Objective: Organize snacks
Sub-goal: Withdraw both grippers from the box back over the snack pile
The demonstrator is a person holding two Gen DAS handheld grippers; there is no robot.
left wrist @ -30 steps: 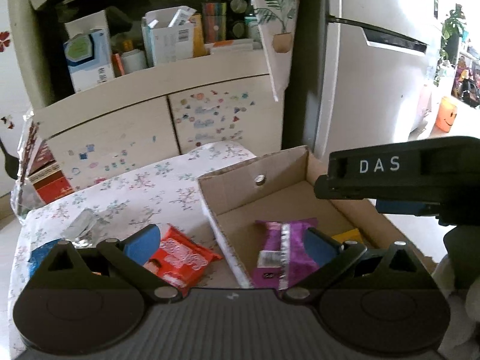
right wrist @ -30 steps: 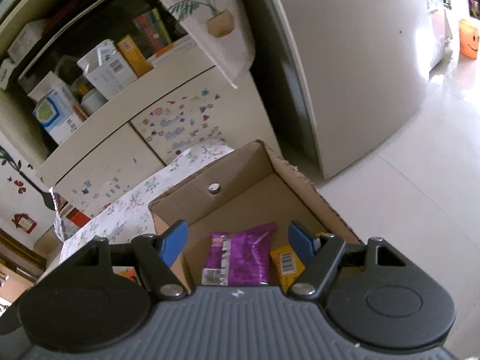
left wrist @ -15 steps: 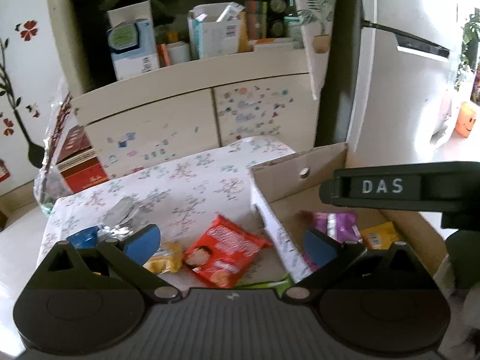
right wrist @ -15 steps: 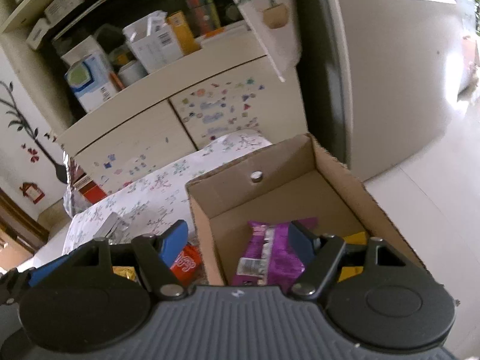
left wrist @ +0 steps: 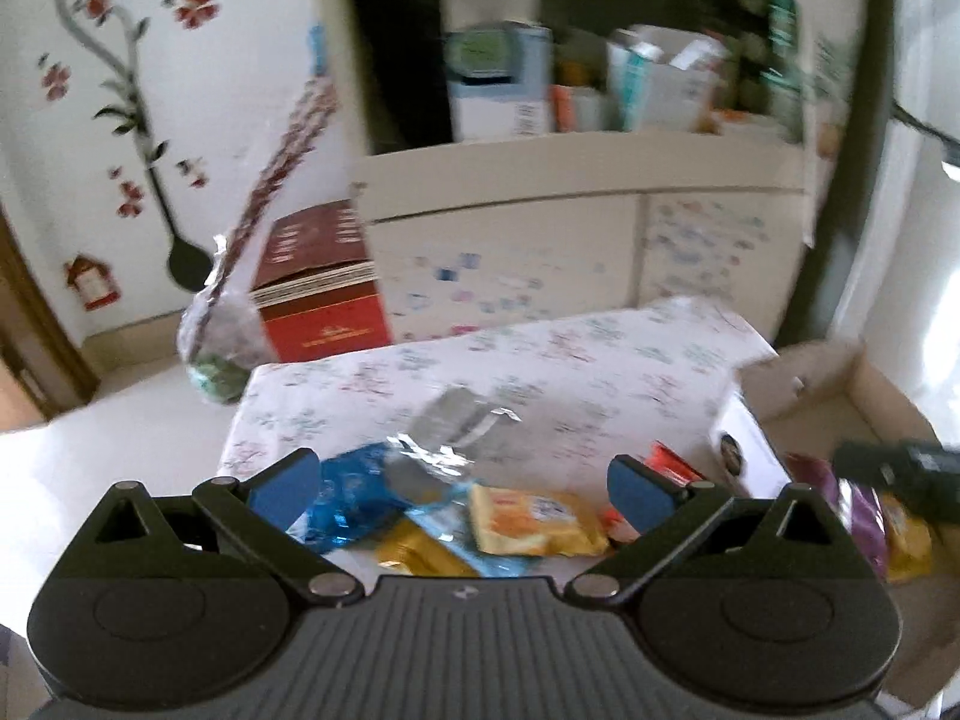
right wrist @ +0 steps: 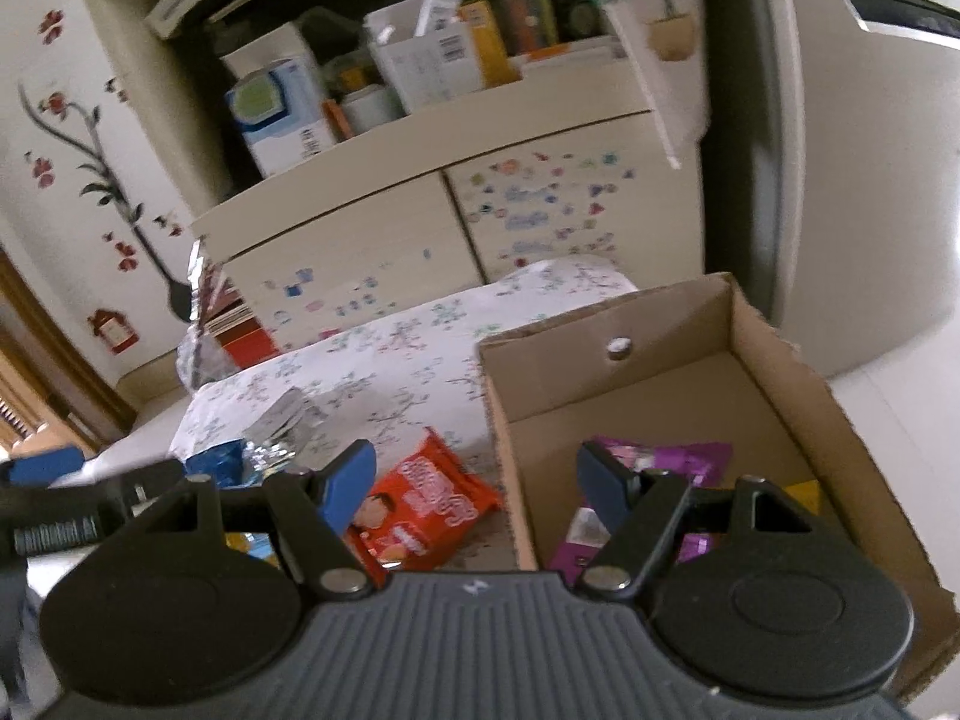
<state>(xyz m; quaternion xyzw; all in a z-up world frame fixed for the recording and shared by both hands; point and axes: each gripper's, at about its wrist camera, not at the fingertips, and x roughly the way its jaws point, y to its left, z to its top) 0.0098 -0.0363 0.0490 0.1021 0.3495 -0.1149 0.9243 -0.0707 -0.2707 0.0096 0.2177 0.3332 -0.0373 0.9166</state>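
My left gripper [left wrist: 462,483] spread, empty, over yellow packet [left wrist: 534,516] and blue packet [left wrist: 354,495]; only right view shows right gripper [right wrist: 474,483] spread, empty, box [right wrist: 774,372] floor, purple packet [right wrist: 690,459].

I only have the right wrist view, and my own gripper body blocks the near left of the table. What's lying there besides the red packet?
Observer: A yellow-orange biscuit packet lies flat on the tablecloth, just ahead of the left gripper.
Operator: Is it lying alone?
Observer: No. It overlaps a pale blue packet, and a darker yellow packet sits against that one.
Operator: Is the left gripper holding anything?
Observer: No. Its jaws stand wide open with nothing between the pads.
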